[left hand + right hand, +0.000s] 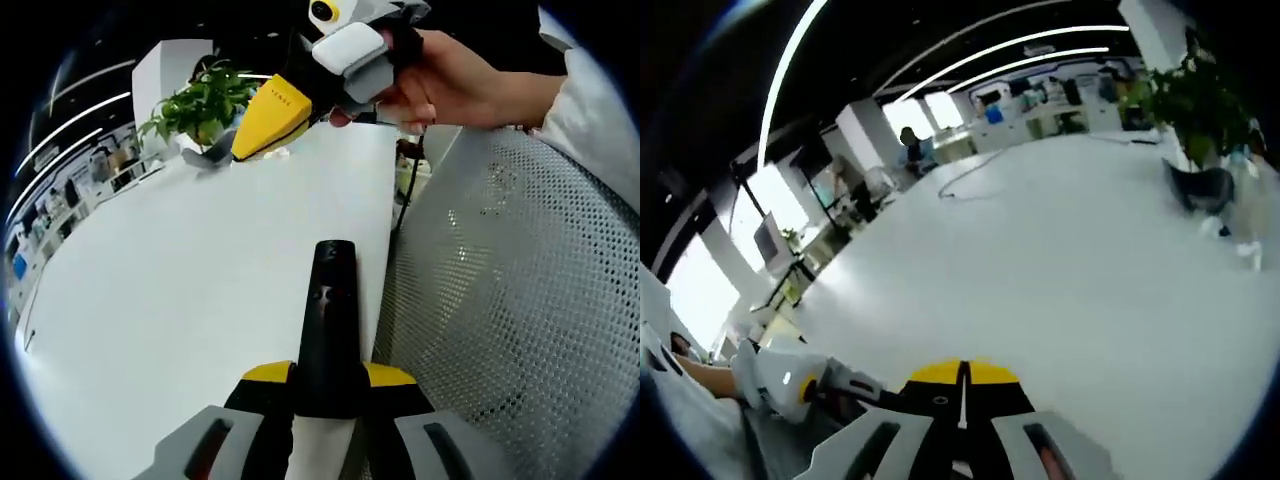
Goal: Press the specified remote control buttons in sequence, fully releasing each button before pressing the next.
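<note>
Remote control, a slim black plastic bar (330, 330), is pinched at its near end between the jaws of the left hand-held gripper (330, 400) and points forward over the white surface (180, 300). The right hand-held gripper (262, 120) hangs above and ahead of it, in a person's hand (450, 80); its jaws are pressed together with nothing between. I judge no button is being pressed now; next the closed tip must come down onto the right button. A green potted plant (200, 105) stands at the far edge, an office room lies behind, and a grey mesh chair (520, 300) is beside.
</note>
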### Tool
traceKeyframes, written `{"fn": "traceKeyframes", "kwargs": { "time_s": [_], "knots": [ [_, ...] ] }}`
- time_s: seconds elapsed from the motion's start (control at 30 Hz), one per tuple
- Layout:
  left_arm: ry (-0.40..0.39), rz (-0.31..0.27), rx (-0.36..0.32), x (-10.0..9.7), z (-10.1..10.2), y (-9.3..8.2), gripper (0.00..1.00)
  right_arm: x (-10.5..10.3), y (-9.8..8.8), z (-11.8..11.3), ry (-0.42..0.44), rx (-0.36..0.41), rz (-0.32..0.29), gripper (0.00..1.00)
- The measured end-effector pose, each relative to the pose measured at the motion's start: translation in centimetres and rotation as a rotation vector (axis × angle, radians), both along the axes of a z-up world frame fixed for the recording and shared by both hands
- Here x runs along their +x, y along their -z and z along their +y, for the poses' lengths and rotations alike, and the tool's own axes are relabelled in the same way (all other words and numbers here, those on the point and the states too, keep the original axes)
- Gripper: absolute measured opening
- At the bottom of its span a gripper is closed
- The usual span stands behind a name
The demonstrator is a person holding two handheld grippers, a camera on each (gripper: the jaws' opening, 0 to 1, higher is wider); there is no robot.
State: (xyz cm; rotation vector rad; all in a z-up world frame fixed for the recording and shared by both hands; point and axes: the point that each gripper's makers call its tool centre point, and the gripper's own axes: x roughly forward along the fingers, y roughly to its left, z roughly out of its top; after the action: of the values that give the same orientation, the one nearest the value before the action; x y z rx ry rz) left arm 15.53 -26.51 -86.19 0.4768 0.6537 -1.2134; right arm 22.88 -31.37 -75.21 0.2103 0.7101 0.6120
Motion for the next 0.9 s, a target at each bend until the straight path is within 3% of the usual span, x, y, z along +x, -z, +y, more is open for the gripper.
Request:
{"fn": "traceKeyframes", "kwargs": {
  "time_s": [0.2, 0.5, 0.57, 0.67, 0.8, 0.9],
  "knots": [
    [0.0, 0.0, -0.001, 0.0, 0.0, 0.0, 0.25, -0.3, -1.5, -1.2, 0.021, -0.018, -0.068, 0.0],
    [0.001, -0.001, -0.002, 0.0, 0.0, 0.0, 0.25, 0.3, -4.3, -3.9, 0.149, -0.058, -0.224, 0.17],
    [0.0, -0.001, -0.002, 0.0, 0.0, 0.0, 0.25, 0.2, -4.8, -4.5, 0.175, -0.057, -0.241, 0.23],
    [-0.001, -0.001, -0.004, 0.0, 0.0, 0.0, 0.25, 0.6, -5.7, -6.1, 0.247, -0.068, -0.312, 0.33],
    [-0.004, -0.001, -0.005, 0.0, 0.0, 0.0, 0.25, 0.8, -6.4, -8.3, 0.34, -0.128, -0.399, 0.55],
    [-0.006, -0.002, -0.006, 0.0, 0.0, 0.0, 0.25, 0.9, -6.9, -9.2, 0.376, -0.167, -0.454, 0.62]
  ]
}}
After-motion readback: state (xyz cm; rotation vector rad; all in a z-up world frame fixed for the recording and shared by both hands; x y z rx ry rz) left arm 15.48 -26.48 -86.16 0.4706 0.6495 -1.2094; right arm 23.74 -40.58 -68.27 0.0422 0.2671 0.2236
